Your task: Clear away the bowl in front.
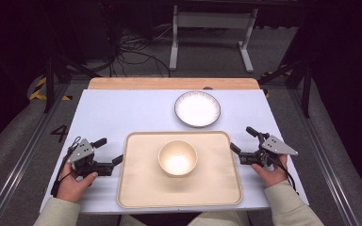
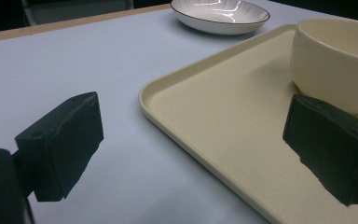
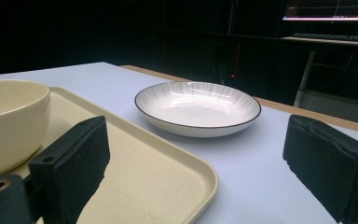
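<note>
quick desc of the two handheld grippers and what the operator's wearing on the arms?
Both grippers are black two-jaw units. The left gripper and the right gripper each carry a grey three-cornered plate on top, and a thin black cable trails back past each hand. The jaw pads are thick, blocky, matte black foam-like rectangles. The person's sleeves are pale beige, long, reaching the wrists.

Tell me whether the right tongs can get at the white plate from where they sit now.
Probably yes. The right tongs are open beside the tray, and the white plate lies on the bare table beyond the tray's far edge. Nothing stands between them in the right gripper view; the bowl sits off to the side.
</note>
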A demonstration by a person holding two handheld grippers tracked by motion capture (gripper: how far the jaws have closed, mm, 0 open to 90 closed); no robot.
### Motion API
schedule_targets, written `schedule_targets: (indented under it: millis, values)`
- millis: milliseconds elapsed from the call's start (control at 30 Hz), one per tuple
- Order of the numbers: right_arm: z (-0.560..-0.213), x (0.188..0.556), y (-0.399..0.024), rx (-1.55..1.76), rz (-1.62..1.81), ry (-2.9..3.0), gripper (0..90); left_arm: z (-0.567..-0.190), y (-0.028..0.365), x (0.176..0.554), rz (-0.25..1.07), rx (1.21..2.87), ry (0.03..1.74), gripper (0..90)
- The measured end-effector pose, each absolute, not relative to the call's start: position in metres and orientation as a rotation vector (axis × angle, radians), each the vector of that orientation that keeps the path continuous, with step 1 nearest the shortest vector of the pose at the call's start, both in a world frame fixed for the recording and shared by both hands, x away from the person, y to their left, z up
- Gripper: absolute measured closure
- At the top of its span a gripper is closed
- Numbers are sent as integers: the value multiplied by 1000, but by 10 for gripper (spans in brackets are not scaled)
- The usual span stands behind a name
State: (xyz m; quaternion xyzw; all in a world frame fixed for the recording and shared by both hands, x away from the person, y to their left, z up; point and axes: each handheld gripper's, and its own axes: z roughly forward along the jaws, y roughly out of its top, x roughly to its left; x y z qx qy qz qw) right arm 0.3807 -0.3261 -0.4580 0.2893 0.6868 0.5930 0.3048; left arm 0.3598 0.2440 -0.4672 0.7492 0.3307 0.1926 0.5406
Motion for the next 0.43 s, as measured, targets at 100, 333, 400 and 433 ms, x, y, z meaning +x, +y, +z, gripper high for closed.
schedule_targets:
  millis: [100, 333, 400, 433]
  values:
    - [-458, 381, -326, 766, 1570, 1819, 74, -467, 245, 360, 460, 1768, 788, 56]
    - [-458, 381, -326, 767, 1570, 1818, 74, -468, 245, 360, 462, 1764, 788, 56]
    - [-458, 381, -326, 767, 1571, 1818, 74, -468, 246, 360, 459, 1764, 789, 56]
    - [-458, 381, -326, 767, 1572, 1818, 74, -468, 246, 360, 459, 1763, 790, 55]
